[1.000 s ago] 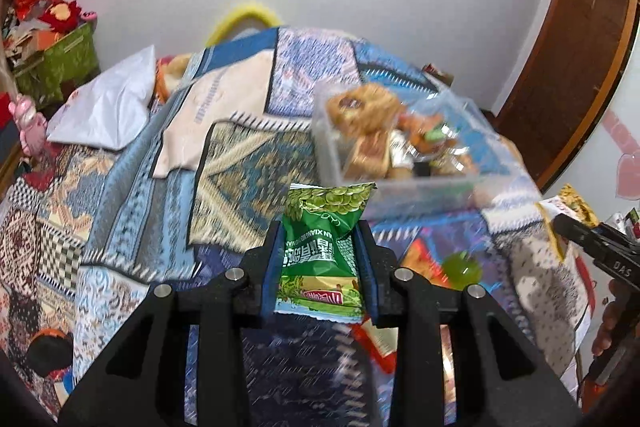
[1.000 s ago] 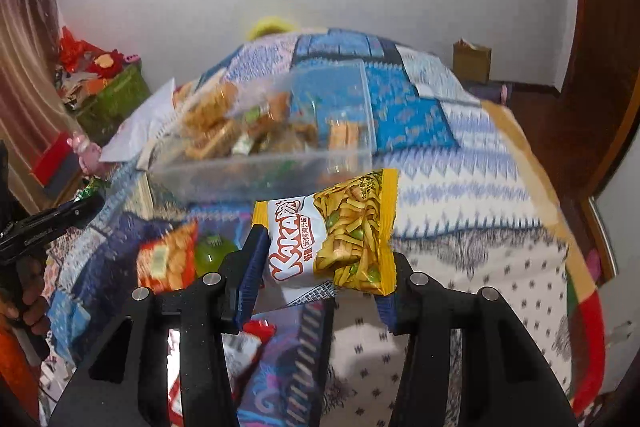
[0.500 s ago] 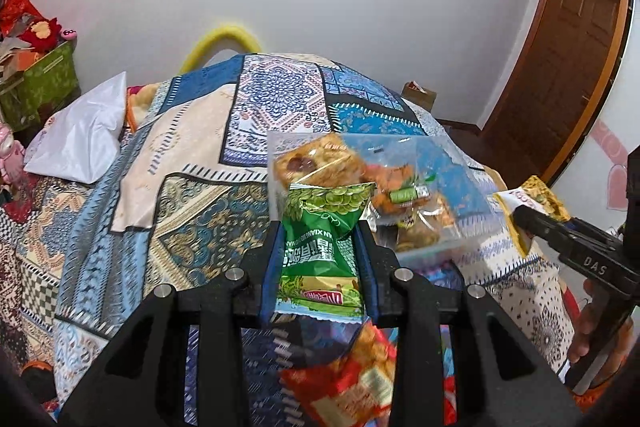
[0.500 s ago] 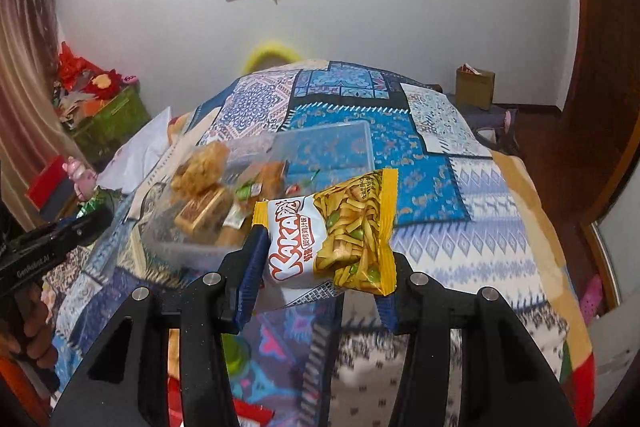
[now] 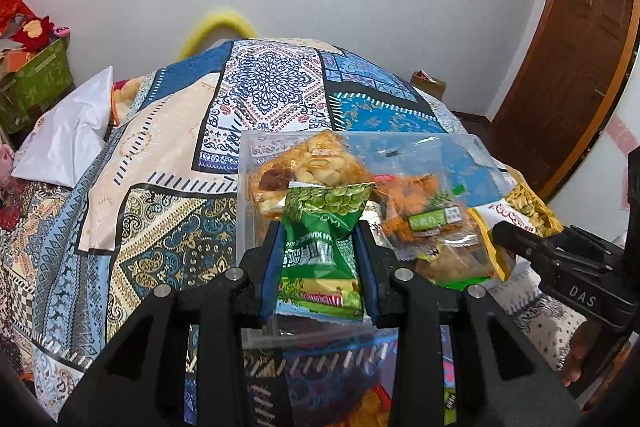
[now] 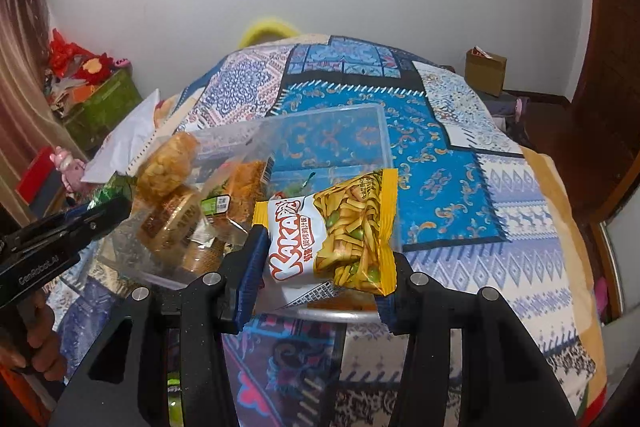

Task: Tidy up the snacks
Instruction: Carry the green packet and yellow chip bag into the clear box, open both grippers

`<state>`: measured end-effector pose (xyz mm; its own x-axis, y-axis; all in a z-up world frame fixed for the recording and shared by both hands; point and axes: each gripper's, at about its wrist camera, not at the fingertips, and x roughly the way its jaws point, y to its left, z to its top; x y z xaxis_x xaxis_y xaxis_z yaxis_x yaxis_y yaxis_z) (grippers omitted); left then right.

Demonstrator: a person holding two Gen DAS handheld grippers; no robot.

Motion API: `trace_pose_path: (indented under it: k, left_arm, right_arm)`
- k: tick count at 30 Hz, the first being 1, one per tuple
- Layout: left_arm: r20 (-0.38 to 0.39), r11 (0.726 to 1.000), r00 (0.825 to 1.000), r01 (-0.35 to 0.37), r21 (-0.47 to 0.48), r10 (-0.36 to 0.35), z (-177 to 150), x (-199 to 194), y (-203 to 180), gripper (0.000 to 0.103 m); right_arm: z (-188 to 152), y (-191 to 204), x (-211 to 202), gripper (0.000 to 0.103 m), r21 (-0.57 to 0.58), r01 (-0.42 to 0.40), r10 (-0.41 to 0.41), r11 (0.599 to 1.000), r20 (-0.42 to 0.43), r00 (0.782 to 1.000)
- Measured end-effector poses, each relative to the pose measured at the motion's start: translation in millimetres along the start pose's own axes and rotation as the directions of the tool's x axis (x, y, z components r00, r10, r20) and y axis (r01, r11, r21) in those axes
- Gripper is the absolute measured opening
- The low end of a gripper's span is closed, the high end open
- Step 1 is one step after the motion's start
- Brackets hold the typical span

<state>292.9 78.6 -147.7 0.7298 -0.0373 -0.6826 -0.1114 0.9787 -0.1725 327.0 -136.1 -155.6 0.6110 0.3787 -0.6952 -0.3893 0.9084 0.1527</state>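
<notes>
My left gripper (image 5: 320, 259) is shut on a green snack packet (image 5: 320, 239) and holds it over the near left part of a clear plastic bin (image 5: 472, 155). The bin holds several wrapped snacks. My right gripper (image 6: 320, 251) is shut on a yellow and white "Kaka" snack packet (image 6: 332, 231), held over the near rim of the same bin (image 6: 376, 119). The right gripper and its packet also show at the right in the left wrist view (image 5: 520, 211). The left gripper shows at the left in the right wrist view (image 6: 100, 215).
The bin sits on a bed with a patterned patchwork cover (image 5: 272, 87). Loose snack packets lie on the cover below the grippers (image 5: 368, 407). A white pillow (image 5: 68, 135) lies at the left. A cardboard box (image 6: 484, 71) stands beyond the bed, a wooden door (image 5: 568, 67) at the right.
Both grippers have risen and moved forward with their packets. They now hang over the bin, which has come closer and lower in both views.
</notes>
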Motion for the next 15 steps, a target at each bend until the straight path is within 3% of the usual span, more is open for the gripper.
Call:
trace_pose_path:
  k: [8, 12, 15]
  left_arm:
    - [-0.023, 1.000, 1.000, -0.011, -0.014, 0.010, -3.2, 10.5, 5.9, 0.036]
    - [-0.025, 0.999, 1.000, -0.011, -0.032, 0.010, -4.7, 4.4, 9.2, 0.052]
    - [-0.010, 0.999, 1.000, -0.007, -0.037, 0.007, -5.0, -5.8, 10.0, 0.057]
  right_arm:
    - [-3.3, 0.7, 4.3, 0.047, -0.011, 0.009, -0.009, 1.000, -0.018, 1.000]
    - [-3.5, 1.4, 2.1, 0.057, -0.022, 0.027, -0.028, 0.999, -0.029, 0.999]
    - [-4.1, 0.5, -2.4, 0.059, -0.014, 0.015, -0.015, 1.000, -0.036, 0.999]
